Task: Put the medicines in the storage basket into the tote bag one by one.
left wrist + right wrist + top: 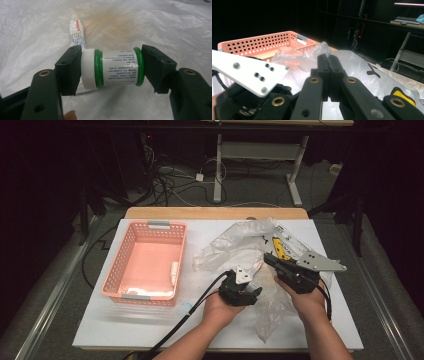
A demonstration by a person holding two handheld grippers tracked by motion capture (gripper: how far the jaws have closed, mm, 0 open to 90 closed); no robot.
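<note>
My left gripper [111,67] is shut on a small jar [117,67] with a green body, a white cap and a printed label. The jar lies sideways, cap against one jaw and base against the other. Behind it a white tube [77,32] with red print lies on crinkled clear plastic. In the high view the left gripper [245,287] hangs over the plastic bag [230,245] at the table's middle. The right gripper [270,259] sits just right of it at the bag; its jaws [328,63] are pressed together, and I cannot tell if film is pinched.
A pink perforated basket [116,270] stands at the left on the white board [125,325], with a white tube [174,272] inside. A yellow-and-black object [280,249] lies by the bag near the right gripper. Dark floor, cables and desk legs lie beyond the table.
</note>
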